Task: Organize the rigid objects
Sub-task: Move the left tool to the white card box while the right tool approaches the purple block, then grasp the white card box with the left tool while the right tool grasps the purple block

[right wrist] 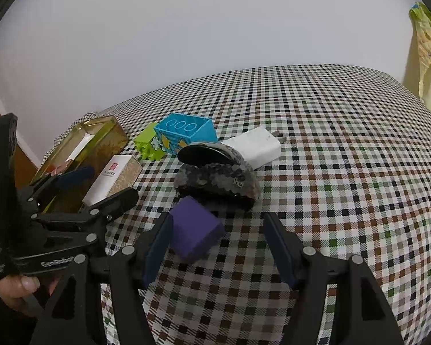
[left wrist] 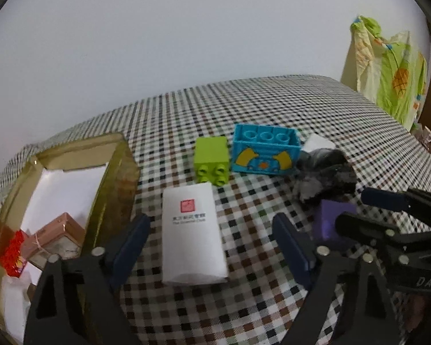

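White card makes up the small box [left wrist: 193, 235] that lies flat on the checked tabletop [left wrist: 273, 109], directly ahead of the left claw [left wrist: 212, 247] and between its two blue pads [left wrist: 130, 245]. Its long axis runs away from the claw, roughly in line with the fingers, so the pads face its two long sides. The jaws stand wide and neither pad touches the box; nothing is held. The left hand is plainly the nearer one to it.

The right claw [right wrist: 218, 247] is likewise open and empty. The purple block [right wrist: 195, 228] sits between its pads, close to the left-hand pad; whether they touch cannot be told.

Beyond lie a green brick [left wrist: 212, 162] and a blue brick [left wrist: 265, 151] side by side, a sequined dark pouch [right wrist: 215, 178] and a white charger [right wrist: 255, 145].

The gold-rimmed open box [left wrist: 116, 172] stands just left of the left claw. It already contains a red packet [left wrist: 13, 254] and a pink-brown case [left wrist: 56, 240] on a white lining. Judged from this, the white box is the next item for that container, a short carry to the left.
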Demonstrator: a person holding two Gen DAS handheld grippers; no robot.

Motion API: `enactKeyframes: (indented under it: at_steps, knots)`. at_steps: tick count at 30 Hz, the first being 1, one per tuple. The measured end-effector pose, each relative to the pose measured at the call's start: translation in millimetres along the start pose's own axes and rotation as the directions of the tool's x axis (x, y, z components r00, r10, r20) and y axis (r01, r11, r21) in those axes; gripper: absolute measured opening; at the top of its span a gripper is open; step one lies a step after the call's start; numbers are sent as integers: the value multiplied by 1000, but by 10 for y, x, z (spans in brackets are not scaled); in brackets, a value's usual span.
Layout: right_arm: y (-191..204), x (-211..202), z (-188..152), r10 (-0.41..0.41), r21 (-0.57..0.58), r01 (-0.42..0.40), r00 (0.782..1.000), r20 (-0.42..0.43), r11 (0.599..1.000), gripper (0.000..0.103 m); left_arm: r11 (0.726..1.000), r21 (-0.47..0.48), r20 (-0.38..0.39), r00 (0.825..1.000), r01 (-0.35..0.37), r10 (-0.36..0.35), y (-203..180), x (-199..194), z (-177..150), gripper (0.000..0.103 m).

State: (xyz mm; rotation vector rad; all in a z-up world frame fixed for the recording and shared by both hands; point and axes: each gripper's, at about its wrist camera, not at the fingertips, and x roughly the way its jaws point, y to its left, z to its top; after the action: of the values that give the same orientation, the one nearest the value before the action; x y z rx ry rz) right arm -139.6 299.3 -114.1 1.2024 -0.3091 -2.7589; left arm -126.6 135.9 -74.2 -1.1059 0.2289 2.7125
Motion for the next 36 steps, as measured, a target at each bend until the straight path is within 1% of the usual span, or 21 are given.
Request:
enactKeyframes:
  at_steps: [2, 4, 6, 7, 9, 10, 12, 14, 17, 19, 20, 21, 24, 25, 27, 28, 29, 31, 33, 36]
  knots:
    - [-7, -2, 0, -2, 6, 2, 1000, 1, 1000, 68, 1000, 4, 28, 999, 14, -14, -23, -63, -4, 88]
    - [-12, 6, -5, 2, 9, -2, 1000, 0, 1000, 68, 999, -8, 41, 998, 47, -47, -13, -100, 5, 87]
    - [-30, 7, -2, 3, 18, -3, 1000, 2, 1000, 68, 996, -29, 10, 996, 88, -88, 16, -26, 25, 90]
    - [-43, 10, -2, 1, 27, -1, 1000, 1, 1000, 68, 994, -46, 0, 995, 97, -97, 44, -2, 24, 91]
    - [-50, 12, -7, 7, 33, -7, 1000, 0, 999, 68, 992, -47, -2, 993, 118, -118, 51, -4, 23, 94]
    - [-50, 13, -8, 4, 34, -4, 1000, 1, 999, 68, 994, -28, -11, 994, 104, -105, 27, 11, 27, 94]
    - [-42, 22, -2, -1, 37, 1, 1000, 2, 999, 68, 998, 5, -27, 998, 56, -55, -34, 51, 30, 96]
    - [-36, 28, -1, 2, 37, -2, 1000, 1, 999, 68, 999, 2, -29, 999, 41, -41, -34, 58, 51, 96]
    - [-39, 26, -2, 1, 40, -2, 1000, 2, 999, 68, 997, 10, -26, 997, 79, -78, -1, 61, 63, 96]
    - [-61, 13, -1, 3, 43, -3, 1000, 2, 999, 68, 994, 1, -40, 993, 110, -110, 28, 86, 62, 95]
    - [-63, 14, -1, 4, 44, -4, 1000, 2, 999, 68, 993, -19, -61, 991, 119, -120, 66, 123, 57, 90]
    - [-63, 14, -1, 4, 45, -4, 1000, 2, 999, 68, 993, -28, -69, 991, 112, -114, 95, 142, 62, 87]
    - [-54, 12, 0, 1, 44, -1, 1000, 2, 999, 68, 995, -26, -70, 993, 95, -97, 93, 138, 57, 86]
    - [-50, 12, 0, 0, 43, 0, 1000, 3, 999, 68, 995, -25, -71, 993, 97, -99, 93, 135, 54, 84]
    - [-52, 17, 2, 5, 43, -5, 1000, 1, 999, 68, 992, -54, -97, 988, 114, -119, 111, 209, 57, 67]
    - [-52, 19, 3, 7, 42, -7, 1000, 0, 999, 68, 990, -80, -109, 987, 113, -121, 161, 239, 54, 52]
    - [-49, 13, -12, 8, 42, -8, 1000, 0, 999, 68, 990, -89, -98, 988, 112, -121, 196, 228, 40, 44]
    - [-60, -2, -19, 13, 40, -13, 1000, -1, 999, 68, 991, -92, -97, 989, 102, -111, 205, 220, 29, 40]
    - [-57, 7, -13, 17, 36, -16, 1000, -3, 999, 68, 991, -96, -91, 991, 90, -99, 232, 205, 3, 40]
    - [-28, 22, -3, 27, 20, -27, 1000, -8, 999, 68, 988, -129, -69, 994, 80, -89, 290, 171, -10, 40]
